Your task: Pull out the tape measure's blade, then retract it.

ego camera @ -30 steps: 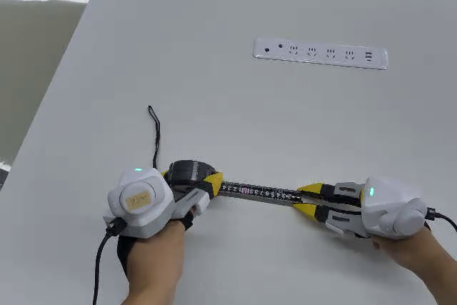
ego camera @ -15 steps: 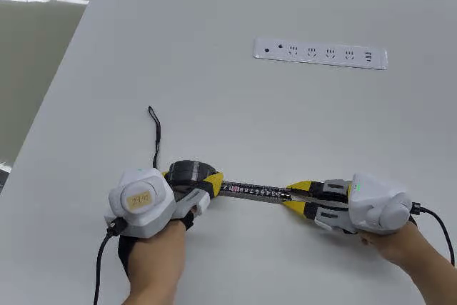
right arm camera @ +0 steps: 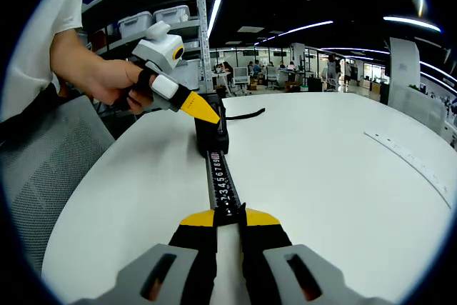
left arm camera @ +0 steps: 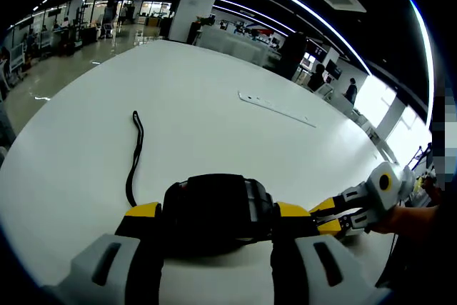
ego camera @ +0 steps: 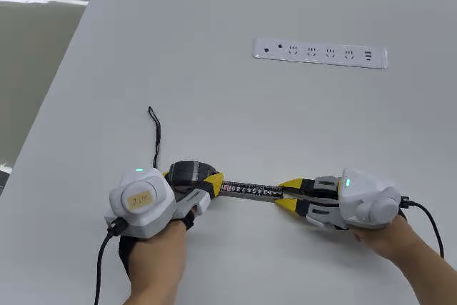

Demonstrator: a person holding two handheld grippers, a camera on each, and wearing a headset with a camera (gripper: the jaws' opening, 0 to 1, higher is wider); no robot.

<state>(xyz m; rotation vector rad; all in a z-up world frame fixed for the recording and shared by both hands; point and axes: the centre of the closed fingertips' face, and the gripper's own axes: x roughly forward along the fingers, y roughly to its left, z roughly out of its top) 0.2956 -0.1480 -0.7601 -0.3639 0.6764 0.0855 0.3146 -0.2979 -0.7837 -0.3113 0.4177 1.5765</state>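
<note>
The left gripper (ego camera: 191, 182) had its jaws pressed against both sides of the tape measure's case (left arm camera: 214, 201), which rested on the white table (ego camera: 214, 69). To the right of the case, the right gripper (ego camera: 288, 194) had its jaws pinched on the end of the blade (ego camera: 250, 191), and a short run of blade lay flat between the two.

With so little blade out, the step could have been either the pull or the feed back. Either way, the right gripper should travel straight along the blade's line, low to the table, while the left kept the case from twisting. A sideways drift could kink the blade.

Beyond the case, its black strap (ego camera: 156, 133) trailed away. Well beyond and to the right lay a power strip (ego camera: 320, 53).

The right gripper view made the blade's numerals readable and showed the pinch head-on. The left gripper view showed the case seated between both yellow tips, a grip the head view partly covered.
</note>
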